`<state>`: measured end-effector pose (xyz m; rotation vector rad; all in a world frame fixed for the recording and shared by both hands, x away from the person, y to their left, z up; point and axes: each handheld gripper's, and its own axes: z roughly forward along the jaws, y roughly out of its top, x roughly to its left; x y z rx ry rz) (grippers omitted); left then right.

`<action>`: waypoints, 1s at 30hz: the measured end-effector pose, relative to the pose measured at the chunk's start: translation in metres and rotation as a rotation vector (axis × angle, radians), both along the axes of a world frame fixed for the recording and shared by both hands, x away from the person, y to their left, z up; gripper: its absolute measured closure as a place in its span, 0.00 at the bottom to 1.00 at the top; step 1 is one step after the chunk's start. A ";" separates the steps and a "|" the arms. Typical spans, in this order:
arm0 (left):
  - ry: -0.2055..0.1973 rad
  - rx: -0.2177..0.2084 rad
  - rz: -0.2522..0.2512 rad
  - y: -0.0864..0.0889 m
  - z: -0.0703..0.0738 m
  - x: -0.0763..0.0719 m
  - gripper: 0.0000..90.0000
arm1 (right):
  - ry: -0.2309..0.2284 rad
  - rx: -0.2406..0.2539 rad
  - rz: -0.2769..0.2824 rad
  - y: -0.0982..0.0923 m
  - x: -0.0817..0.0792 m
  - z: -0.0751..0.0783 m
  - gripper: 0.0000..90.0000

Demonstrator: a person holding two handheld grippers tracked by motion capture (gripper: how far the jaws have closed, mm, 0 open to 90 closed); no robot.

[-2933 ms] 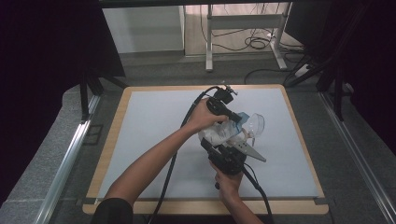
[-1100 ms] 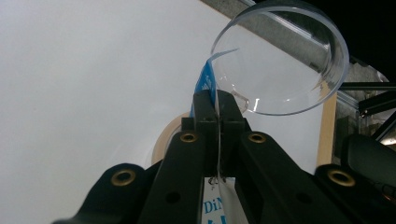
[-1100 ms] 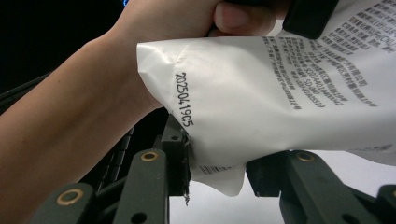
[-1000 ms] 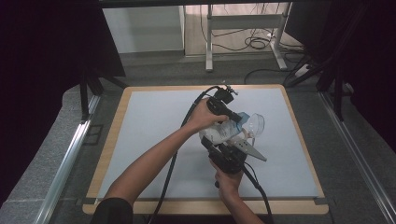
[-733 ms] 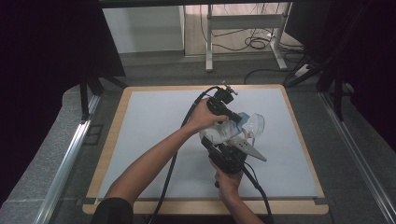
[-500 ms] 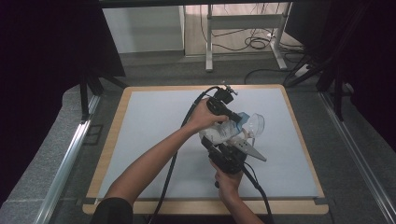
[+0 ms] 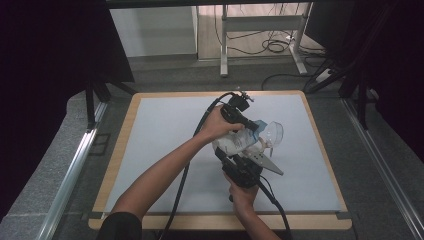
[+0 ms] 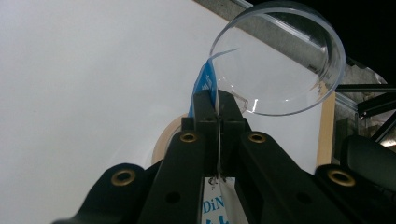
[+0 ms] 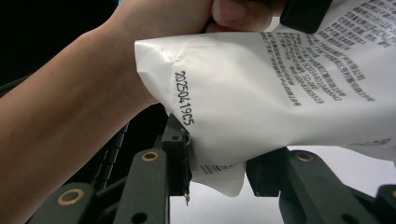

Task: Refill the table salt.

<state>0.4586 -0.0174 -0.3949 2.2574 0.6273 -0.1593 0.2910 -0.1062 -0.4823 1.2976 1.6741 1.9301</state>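
A soft white bag (image 7: 235, 143) made of smooth, crinkly plastic is held up over the middle of the table (image 7: 165, 130). Small black letters and numbers are printed on it, and its far end has a blue patch. The left gripper (image 8: 217, 108) has its black jaws squeezed tight on the thin top edge of the bag, at the far end. Just past that sits a round clear cup (image 8: 279, 60), shiny and see-through. The right gripper (image 9: 219, 161) comes from the near side, and its jaws pinch the puffy bottom corner of the bag. The table top is flat, pale and smooth, with a wooden rim.
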 end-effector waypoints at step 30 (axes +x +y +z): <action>-0.008 -0.043 0.022 0.013 -0.005 -0.009 1.00 | 0.016 -0.131 0.066 -0.009 -0.004 -0.020 0.69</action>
